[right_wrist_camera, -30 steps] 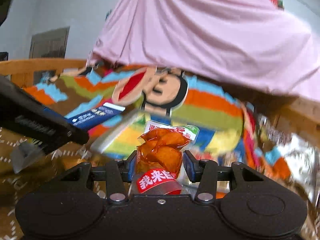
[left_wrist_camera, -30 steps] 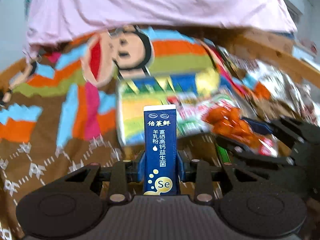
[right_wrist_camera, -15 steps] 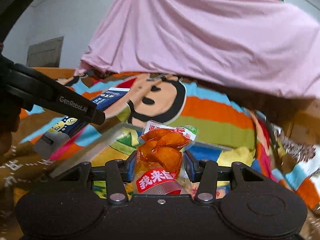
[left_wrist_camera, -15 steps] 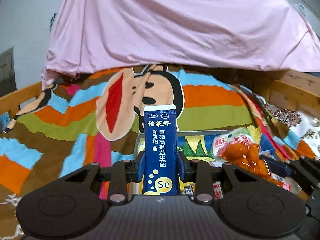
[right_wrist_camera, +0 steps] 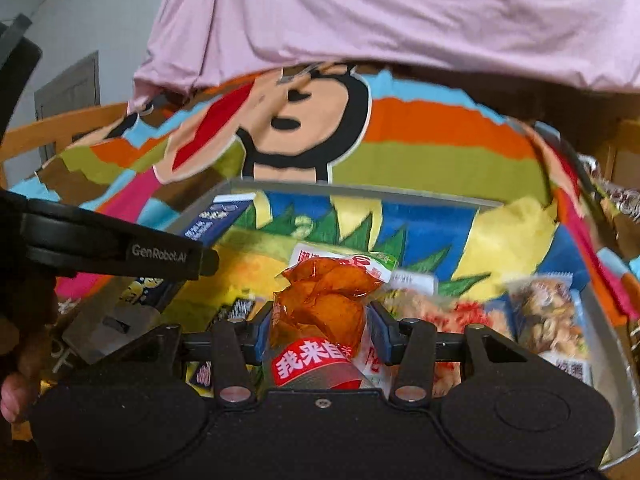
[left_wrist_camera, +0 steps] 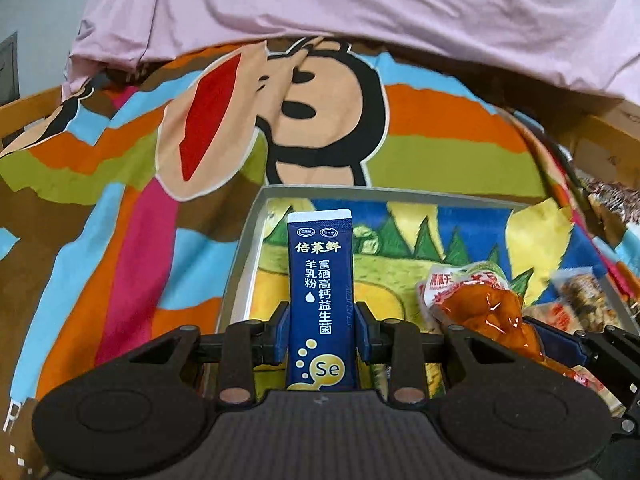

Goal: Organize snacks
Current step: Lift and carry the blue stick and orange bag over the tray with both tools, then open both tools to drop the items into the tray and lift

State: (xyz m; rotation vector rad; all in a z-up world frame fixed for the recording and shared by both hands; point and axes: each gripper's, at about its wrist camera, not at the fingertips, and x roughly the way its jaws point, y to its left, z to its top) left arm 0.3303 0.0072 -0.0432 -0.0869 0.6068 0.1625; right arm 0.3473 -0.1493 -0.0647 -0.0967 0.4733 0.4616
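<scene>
My left gripper is shut on a tall dark-blue powder sachet that stands upright between its blue pads, over the left part of a grey tray with a colourful picture bottom. My right gripper is shut on an orange snack packet with a red label, above the same tray. In the left wrist view the orange packet and the right gripper show at lower right. In the right wrist view the left gripper's arm and the blue sachet cross at the left.
Several snack packets lie in the tray, among them one with a green-white top and a printed packet at right. The tray rests on a striped cartoon blanket. Pink cloth hangs behind. A wooden frame borders the bed.
Both grippers have moved forward and down over the tray, each still gripping its packet. The tray, first blurred and then far, now fills the lower half of both views.
</scene>
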